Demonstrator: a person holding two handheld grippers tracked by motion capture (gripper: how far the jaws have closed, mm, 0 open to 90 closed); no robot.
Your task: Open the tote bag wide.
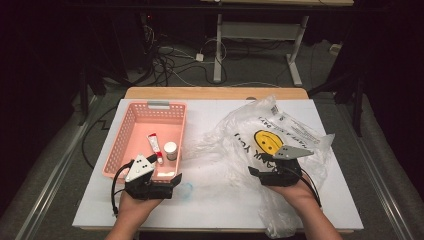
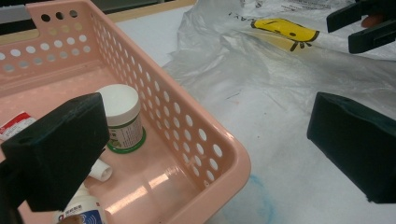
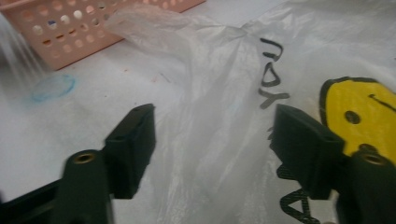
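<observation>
A pink perforated basket [image 1: 159, 105] on the white table's left half holds a red-and-white tube [image 1: 154, 145] and a small white-capped jar [image 1: 170, 150]. My left gripper [image 1: 167, 176] hovers at the basket's near right corner. In the left gripper view it [image 2: 205, 126] is open wide, one jaw over the basket [image 2: 224, 140] beside the jar [image 2: 122, 116], the other over the table. A crumpled clear plastic bag [image 1: 250, 125] with a yellow smiley face [image 1: 267, 141] lies on the right half. Over it my right gripper [image 1: 262, 167] [image 3: 212, 121] is open, bag film [image 3: 219, 70] lying beneath its jaws.
A blue ring mark [image 1: 186, 189] sits on the white table [image 1: 210, 112] between the grippers. A white bottle with a blue label [image 2: 81, 210] lies at the basket's near end. Beyond the table's far edge are desk legs [image 1: 218, 50] and loose cables [image 1: 170, 62] on the floor.
</observation>
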